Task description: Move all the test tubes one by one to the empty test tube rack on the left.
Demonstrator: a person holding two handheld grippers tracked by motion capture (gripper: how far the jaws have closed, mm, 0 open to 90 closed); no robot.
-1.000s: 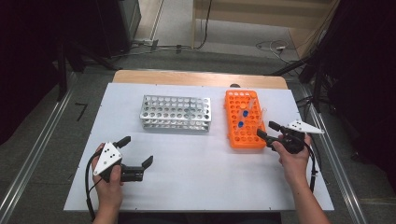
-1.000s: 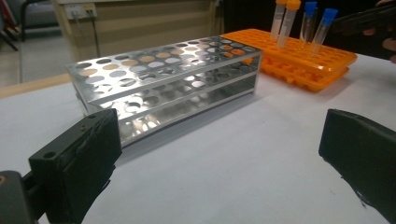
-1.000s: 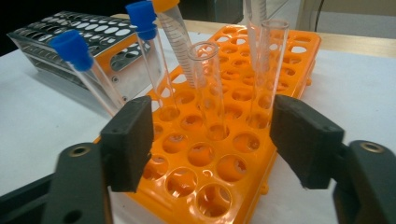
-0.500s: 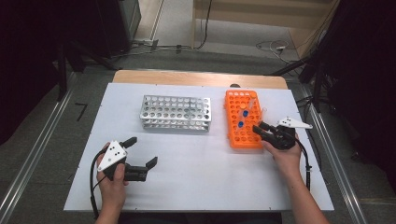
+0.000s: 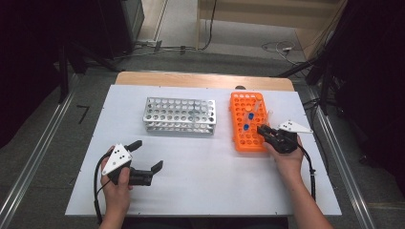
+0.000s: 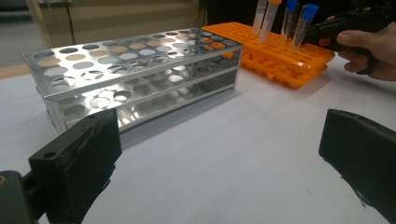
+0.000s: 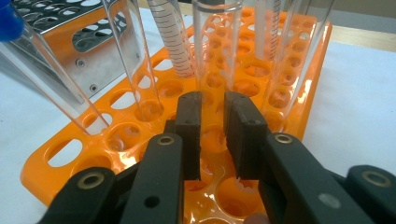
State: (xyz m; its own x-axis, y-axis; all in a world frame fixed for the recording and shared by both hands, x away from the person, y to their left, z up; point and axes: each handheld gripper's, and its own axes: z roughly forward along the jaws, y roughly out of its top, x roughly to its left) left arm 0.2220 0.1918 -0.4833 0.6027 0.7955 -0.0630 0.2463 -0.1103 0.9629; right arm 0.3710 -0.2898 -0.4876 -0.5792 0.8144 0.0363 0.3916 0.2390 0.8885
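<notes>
Here, a clear tube [image 7: 212, 51] in the orange rack [image 5: 248, 123], at three o'clock of the metal rack [image 5: 179, 115], is being pinched by the right gripper [image 7: 212, 105], whose jaws have just been closing, so a straight upward lift is judged to come next, while the left gripper [image 6: 215, 154] is held spread apart.

- A clear test tube [image 7: 215, 42] is standing upright in the orange rack [image 5: 247, 122], just ahead of the right hand-held gripper [image 7: 212, 109], its lower part sitting between the closed-in pads; whether they are pressing it cannot be told.
- More clear tubes, some blue-capped [image 6: 309, 11], are leaning in holes beyond and to the sides of that hand-held gripper.
- The orange rack is lying flat on the worktop [image 5: 200, 162], directly beneath the right hand-held gripper.
</notes>
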